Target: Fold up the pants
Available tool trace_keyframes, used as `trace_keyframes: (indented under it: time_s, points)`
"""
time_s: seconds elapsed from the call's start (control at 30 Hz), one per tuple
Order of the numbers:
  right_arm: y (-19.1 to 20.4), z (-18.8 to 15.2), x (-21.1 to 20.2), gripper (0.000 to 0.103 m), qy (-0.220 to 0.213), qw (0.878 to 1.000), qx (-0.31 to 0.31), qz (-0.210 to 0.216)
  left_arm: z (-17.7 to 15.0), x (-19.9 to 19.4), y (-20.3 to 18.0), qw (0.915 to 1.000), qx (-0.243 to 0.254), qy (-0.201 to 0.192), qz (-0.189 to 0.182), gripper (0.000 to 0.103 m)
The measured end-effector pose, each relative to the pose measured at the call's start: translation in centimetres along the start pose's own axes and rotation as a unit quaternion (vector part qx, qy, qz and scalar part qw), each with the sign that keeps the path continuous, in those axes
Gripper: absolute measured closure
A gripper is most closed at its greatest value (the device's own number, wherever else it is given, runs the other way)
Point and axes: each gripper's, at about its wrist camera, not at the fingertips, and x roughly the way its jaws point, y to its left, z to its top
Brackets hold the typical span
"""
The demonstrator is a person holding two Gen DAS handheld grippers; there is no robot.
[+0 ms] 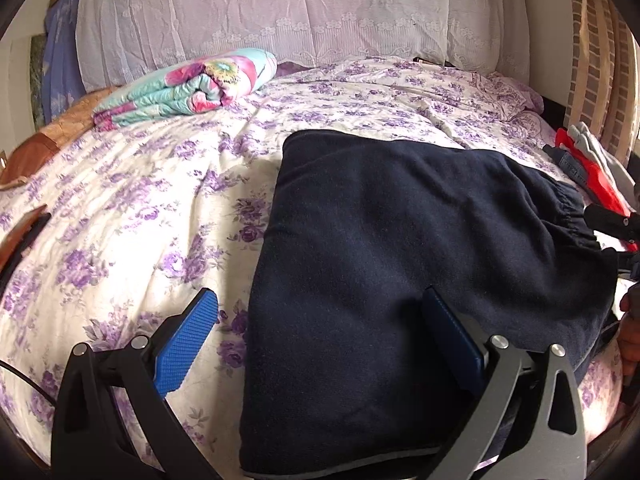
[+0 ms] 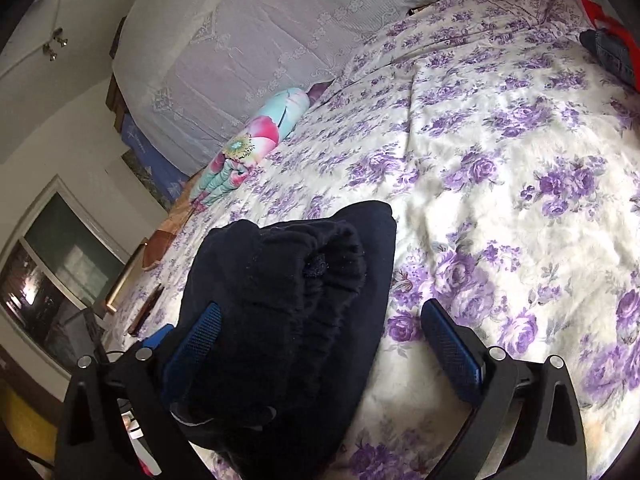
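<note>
Dark navy fleece pants (image 1: 420, 248) lie folded flat on the purple-flowered bed sheet (image 1: 152, 200). Left gripper (image 1: 316, 340) gapes wide, empty, straddling their left edge. Only the right wrist view shows the gathered waistband bunched between the wide-open, empty right gripper (image 2: 320, 340). Red clothing (image 1: 596, 176) at far right is cut off.

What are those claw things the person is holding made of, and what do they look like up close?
Each is a two-fingered claw. The left gripper has black and grey angular struts joined by round silver pins, and blue pads with a bumpy grip texture. A thin black cable trails beside it. The right gripper looks the same.
</note>
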Motion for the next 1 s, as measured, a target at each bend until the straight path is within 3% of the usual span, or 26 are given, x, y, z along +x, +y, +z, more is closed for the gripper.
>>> trace_keyframes:
  time_s: [0.13,0.27,0.4,0.53,0.6,0.63,0.7,0.8,0.87,1.0]
  points:
    - [0.2,0.7,1.1,0.003,0.035,0.999,0.002,0.004,0.4,1.9,3.2,0.9901,-0.074,0.054,-0.107,0.004]
    - [0.9,1.6,3.1,0.003,0.069,0.998,0.005,0.014,1.3,2.7,2.9,0.9887,-0.036,0.077,-0.124,0.004]
    - [0.7,2.5,4.7,0.003,0.07,0.997,0.007,0.02,2.5,4.0,3.1,0.9804,-0.023,0.112,-0.161,0.004]
    - [0.4,2.2,4.6,0.029,0.068,0.998,0.0,0.011,2.8,4.2,3.1,0.9708,-0.007,0.13,-0.201,0.005]
    - [0.1,1.9,4.0,0.036,0.066,0.998,0.001,0.019,2.7,3.7,2.9,0.97,0.002,0.123,-0.21,0.007]
    - [0.2,1.8,3.8,0.038,0.064,0.998,-0.002,0.02,2.8,3.4,3.0,0.972,0.001,0.118,-0.203,0.017]
    - [0.2,1.8,3.8,0.038,0.064,0.998,-0.002,0.02,3.4,2.9,3.9,0.9718,-0.015,0.112,-0.207,0.022]
    - [-0.1,1.9,4.1,0.034,0.072,0.997,0.004,0.033,5.1,2.8,6.5,0.968,-0.064,0.1,-0.221,0.021]
    - [-0.1,1.9,4.1,0.032,0.072,0.997,0.003,0.036,6.1,3.4,8.2,0.9606,-0.103,0.103,-0.237,0.016]
    - [0.2,1.8,4.3,0.03,0.071,0.997,-0.006,0.033,7.6,6.8,8.0,0.9593,-0.098,0.14,-0.225,0.013]
